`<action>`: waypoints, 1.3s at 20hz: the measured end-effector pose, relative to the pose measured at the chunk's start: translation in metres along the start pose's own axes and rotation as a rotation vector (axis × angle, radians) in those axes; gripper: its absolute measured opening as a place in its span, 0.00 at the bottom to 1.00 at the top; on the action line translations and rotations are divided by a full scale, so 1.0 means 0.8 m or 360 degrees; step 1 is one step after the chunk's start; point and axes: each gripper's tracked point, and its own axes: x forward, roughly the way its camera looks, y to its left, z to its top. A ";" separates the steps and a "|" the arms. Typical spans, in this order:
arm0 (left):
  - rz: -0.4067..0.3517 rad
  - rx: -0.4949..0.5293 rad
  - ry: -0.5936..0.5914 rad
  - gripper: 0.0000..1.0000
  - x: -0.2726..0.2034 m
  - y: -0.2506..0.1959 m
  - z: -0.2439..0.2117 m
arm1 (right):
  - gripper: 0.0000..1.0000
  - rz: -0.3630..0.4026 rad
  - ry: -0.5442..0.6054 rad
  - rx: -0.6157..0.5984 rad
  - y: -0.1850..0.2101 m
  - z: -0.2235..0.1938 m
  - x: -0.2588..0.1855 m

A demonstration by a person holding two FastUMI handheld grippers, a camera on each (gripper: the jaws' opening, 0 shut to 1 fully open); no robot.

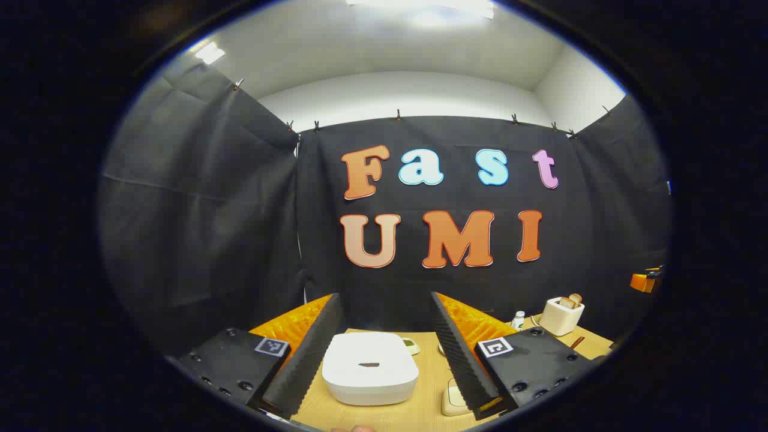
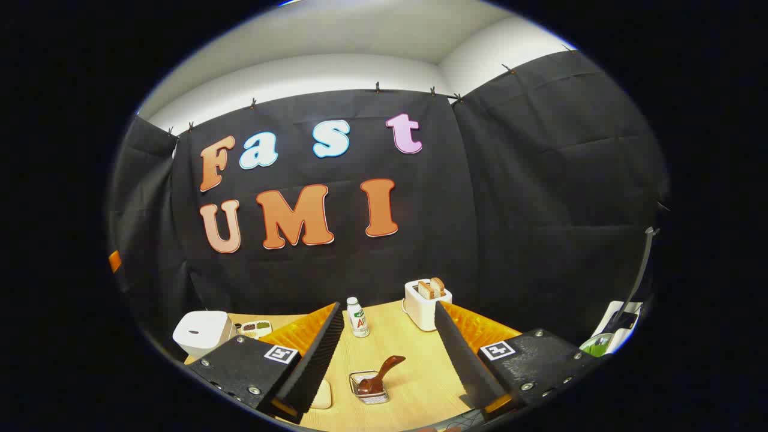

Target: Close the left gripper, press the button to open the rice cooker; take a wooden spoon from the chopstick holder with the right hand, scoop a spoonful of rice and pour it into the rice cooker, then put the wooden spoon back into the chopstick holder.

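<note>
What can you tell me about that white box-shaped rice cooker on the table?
The rice cooker is a white, squarish box with rounded corners and a smooth, plastic-looking shell. Its lid is shut, with a small dark slot near the middle of the top. It stands upright on the wooden table, framed between the open fingers of the left gripper, which do not touch it. The right gripper view shows it at the table's far left.

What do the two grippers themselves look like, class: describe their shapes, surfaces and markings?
The left gripper and the right gripper look alike. Each has two long flat fingers with ribbed inner faces, backed by orange honeycomb-patterned plastic. Each finger sits on a black block with screws, and each block carries a small square black-and-white marker. No cables or sleeves are visible.
</note>
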 end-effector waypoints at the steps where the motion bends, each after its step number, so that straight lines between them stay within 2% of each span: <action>1: 0.0006 -0.0011 0.0012 0.99 -0.001 -0.004 -0.003 | 0.95 0.0019 0.0008 0.0012 -0.004 0.001 0.003; 4: -0.0006 -0.0082 0.0019 0.99 -0.005 -0.025 -0.008 | 0.95 0.0065 0.0029 -0.0002 -0.017 0.000 0.014; 7: 0.0051 -0.0030 0.0021 0.99 -0.012 -0.033 -0.010 | 0.95 0.0078 0.0034 -0.0093 -0.035 -0.001 0.024; 11: 0.0105 0.0019 0.0021 0.99 -0.028 -0.049 -0.007 | 0.95 0.0148 0.0037 -0.0121 -0.047 0.001 0.034; 14: 0.0145 -0.0008 0.0016 0.98 -0.034 -0.053 -0.001 | 0.95 0.0185 0.0030 -0.0145 -0.053 0.004 0.043; 20: 0.0177 0.0028 -0.0008 0.98 -0.020 -0.036 0.008 | 0.95 0.0181 0.0018 -0.0141 -0.053 0.006 0.051; 23: 0.0116 -0.0011 0.0009 0.99 -0.002 -0.029 0.007 | 0.95 0.0159 0.0002 -0.0187 -0.043 0.007 0.050; 26: 0.0096 0.0022 0.0022 0.98 0.013 -0.002 0.005 | 0.95 0.0113 -0.0019 -0.0202 -0.030 0.009 0.049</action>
